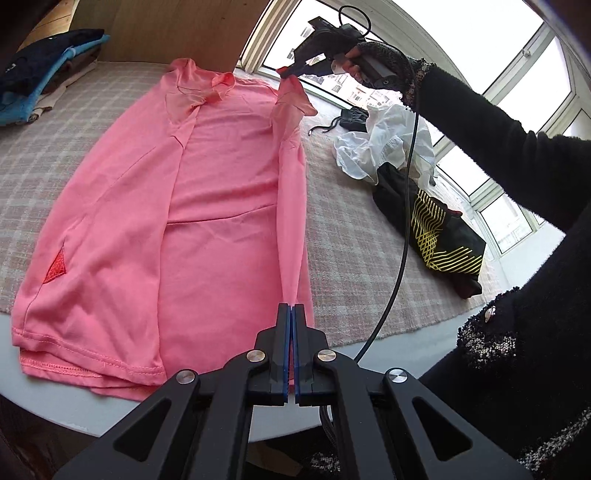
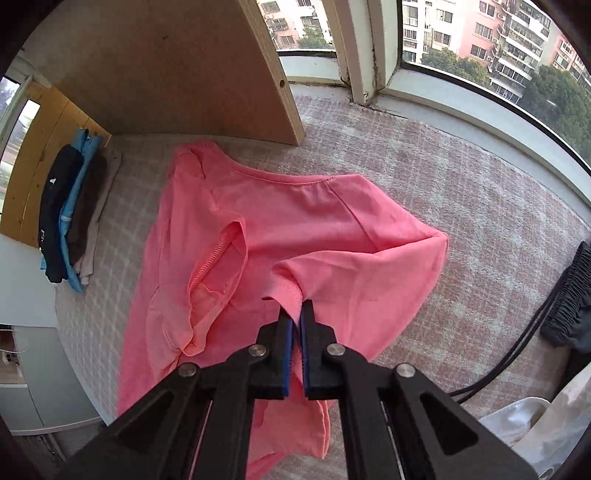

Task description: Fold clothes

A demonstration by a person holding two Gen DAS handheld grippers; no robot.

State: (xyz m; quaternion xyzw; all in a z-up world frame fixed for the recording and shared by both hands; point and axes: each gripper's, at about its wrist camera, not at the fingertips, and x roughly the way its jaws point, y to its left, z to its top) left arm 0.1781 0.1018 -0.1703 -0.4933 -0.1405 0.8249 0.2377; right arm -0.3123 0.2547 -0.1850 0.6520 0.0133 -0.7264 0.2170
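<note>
- Left wrist view: pink shirt (image 1: 221,206) spread lengthwise on the checked cloth (image 1: 351,229) covering the table (image 1: 66,410), hem at the near edge, collar toward the far edge by the wooden panel (image 1: 177,29).
- Left side of the shirt folded inward over the middle; right side lifted into a ridge between the two tools.
- Left gripper (image 1: 291,314) pressed together on the pink fabric at the near hem end of that ridge, blue pads closed on the cloth.
- Right gripper (image 1: 290,71) raised above the far right part of the cloth, nipping the shirt's shoulder end; held in a gloved hand (image 1: 380,61) with a black sleeve.
- Folded stack of dark and blue clothes (image 1: 40,74) at the far left corner.
- White garment (image 1: 380,147) and black garment with yellow lines (image 1: 439,236) crumpled along the right edge, well apart from the shirt.
- Black cable (image 1: 402,221) hanging across them.
- Right wrist view: right gripper (image 2: 296,314) pinching a fold of the pink shirt (image 2: 295,229) near the sleeve, jaws nearly shut with fabric between the blue pads.
- Shirt draped up from the checked cloth (image 2: 461,206) toward the tool, neckline facing the wooden panel (image 2: 177,66).
- Folded stack (image 2: 70,210) by the left edge against the panel.
- Window (image 2: 480,55) beyond the far edge, buildings outside.
</note>
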